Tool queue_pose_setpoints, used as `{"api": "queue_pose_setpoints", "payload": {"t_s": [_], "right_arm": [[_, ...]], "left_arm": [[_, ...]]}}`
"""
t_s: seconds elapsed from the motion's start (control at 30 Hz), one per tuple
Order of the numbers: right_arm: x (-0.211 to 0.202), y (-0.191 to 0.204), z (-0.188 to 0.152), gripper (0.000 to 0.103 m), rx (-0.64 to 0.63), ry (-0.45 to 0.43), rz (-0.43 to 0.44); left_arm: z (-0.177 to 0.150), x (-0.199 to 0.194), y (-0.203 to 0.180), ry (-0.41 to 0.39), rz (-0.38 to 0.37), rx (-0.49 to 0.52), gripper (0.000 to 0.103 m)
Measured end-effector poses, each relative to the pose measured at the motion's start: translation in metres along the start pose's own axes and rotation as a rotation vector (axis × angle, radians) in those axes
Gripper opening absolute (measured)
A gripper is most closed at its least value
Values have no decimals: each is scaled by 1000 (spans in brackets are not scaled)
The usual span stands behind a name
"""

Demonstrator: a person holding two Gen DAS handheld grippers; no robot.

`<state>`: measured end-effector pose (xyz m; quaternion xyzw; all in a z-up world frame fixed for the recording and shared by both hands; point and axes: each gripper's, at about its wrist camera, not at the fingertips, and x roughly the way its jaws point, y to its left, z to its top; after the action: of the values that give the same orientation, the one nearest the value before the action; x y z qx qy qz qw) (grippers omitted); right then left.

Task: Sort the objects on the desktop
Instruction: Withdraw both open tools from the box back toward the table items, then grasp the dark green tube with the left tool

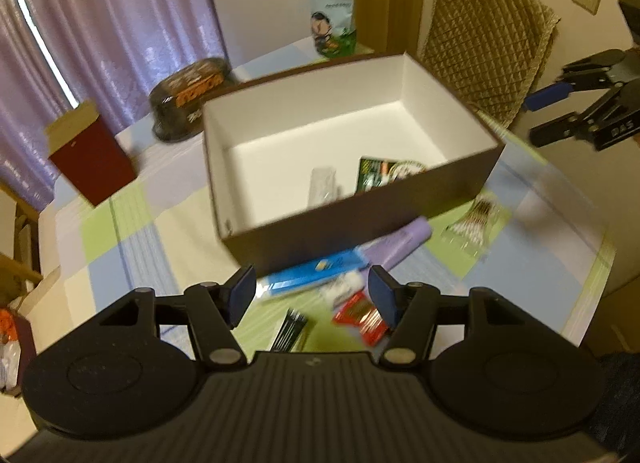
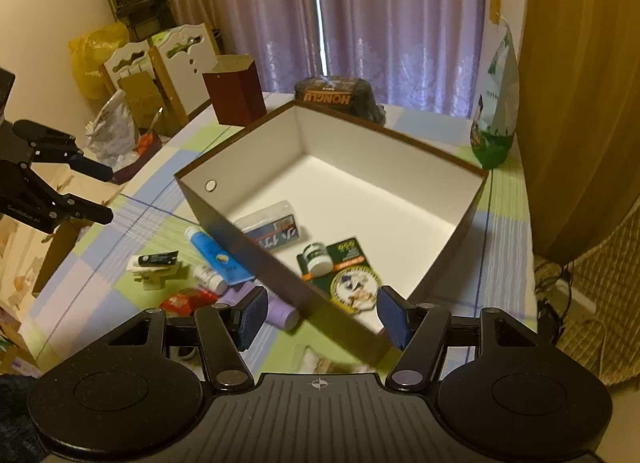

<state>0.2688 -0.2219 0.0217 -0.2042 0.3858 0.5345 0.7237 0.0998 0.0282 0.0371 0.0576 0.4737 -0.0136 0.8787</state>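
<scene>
A brown box (image 1: 360, 219) with a white inside stands on the checked tablecloth. In it lie a clear case (image 2: 272, 227) with a blue label and a green card (image 2: 344, 271) carrying a small white jar. In front of the box lie a blue tube (image 1: 312, 275), a purple tube (image 1: 400, 243), a red packet (image 1: 360, 317), a black tube (image 2: 158, 261) and a small white bottle (image 2: 210, 277). My left gripper (image 1: 314, 295) hangs open above these loose items, holding nothing. My right gripper (image 2: 324, 317) is open and empty over the box's near corner.
A dark red carton (image 2: 236, 95), a black HONGLU container (image 2: 336, 97) and a tall snack bag (image 2: 496, 111) stand behind the box. A cotton swab packet (image 1: 474, 223) lies to its right. A quilted chair (image 1: 484, 43) stands beyond the table.
</scene>
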Motion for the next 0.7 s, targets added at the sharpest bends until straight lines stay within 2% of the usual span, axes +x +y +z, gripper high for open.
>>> {"api": "queue_pose_setpoints", "payload": {"t_s": [0.37, 0.53, 0.7], "right_arm": [[27, 8, -51, 64, 122, 67, -27], [52, 0, -63, 64, 267, 84, -79], [76, -8, -75, 64, 421, 95, -129]], "left_arm": [[-65, 17, 19, 49, 25, -71, 57], [-80, 26, 24, 54, 21, -113, 57], [-81, 35, 32, 54, 31, -95, 54]]}}
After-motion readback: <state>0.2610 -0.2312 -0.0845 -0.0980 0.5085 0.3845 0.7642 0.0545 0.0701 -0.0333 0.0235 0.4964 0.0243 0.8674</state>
